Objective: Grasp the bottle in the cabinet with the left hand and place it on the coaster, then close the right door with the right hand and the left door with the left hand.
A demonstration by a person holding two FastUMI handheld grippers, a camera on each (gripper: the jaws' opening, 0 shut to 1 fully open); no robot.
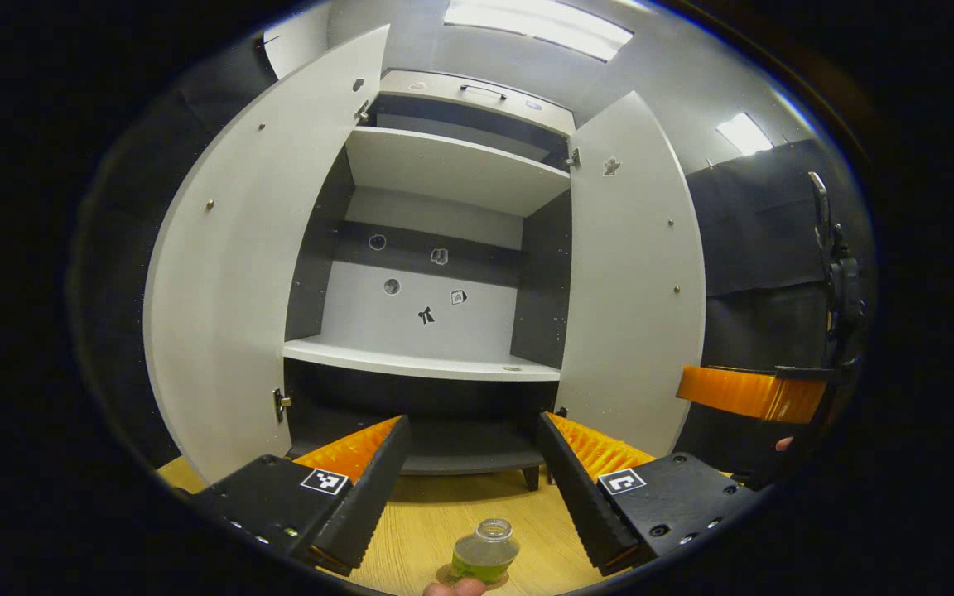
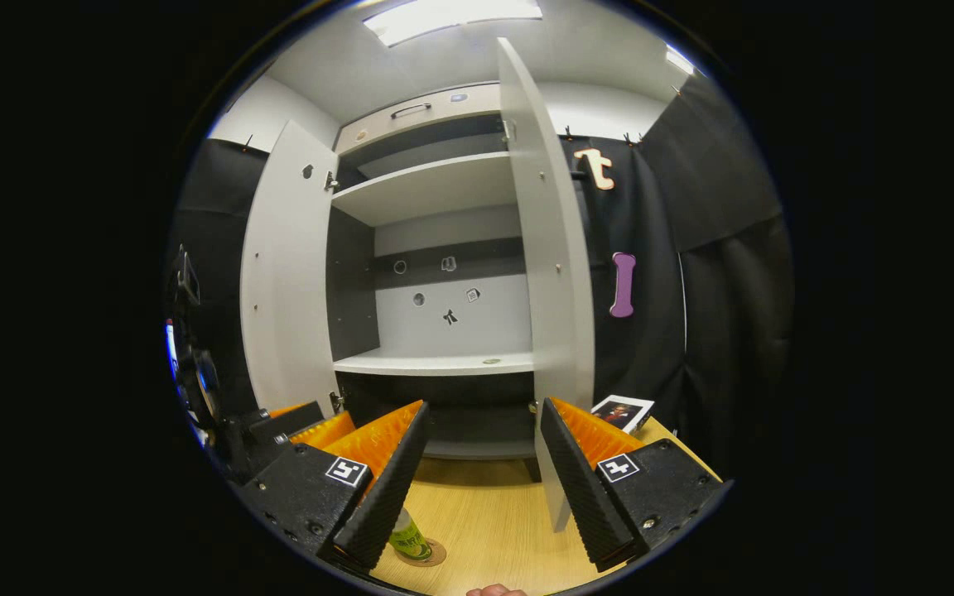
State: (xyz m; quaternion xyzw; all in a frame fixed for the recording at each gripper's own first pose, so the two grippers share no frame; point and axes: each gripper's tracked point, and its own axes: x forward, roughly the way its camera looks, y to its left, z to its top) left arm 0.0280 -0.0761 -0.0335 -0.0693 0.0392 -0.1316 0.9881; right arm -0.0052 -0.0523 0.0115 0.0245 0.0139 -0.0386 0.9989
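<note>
Between the spread fingers of the left gripper [image 1: 473,497], low in the left gripper view, the bottle [image 1: 485,553] stands upright on the coaster [image 1: 454,575] on the wooden table [image 1: 436,521]. Both fingers are wide apart and touch nothing, so the gripper is released. A fingertip [image 1: 454,588] shows at the bottom edge, just below the coaster. Straight ahead beyond the fingertips stands the cabinet [image 1: 436,273], with the left door [image 1: 253,265] swung open past the left finger and the right door [image 1: 630,273] open past the right finger. Off to the right of the right finger, the other gripper's orange finger [image 1: 746,393] shows near the right door.

Ahead in the right gripper view, the right gripper [image 2: 481,488] is also released, its fingers parted and empty. The bottle [image 2: 409,538] sits on the coaster [image 2: 431,553] just beside the left finger's tip, partly hidden behind it. The right door [image 2: 556,273] stands edge-on above the right finger, with its lower edge between the fingers. The left door [image 2: 286,273] is open beyond the left finger. A card [image 2: 622,411] lies on the table [image 2: 485,521] past the right finger.
</note>
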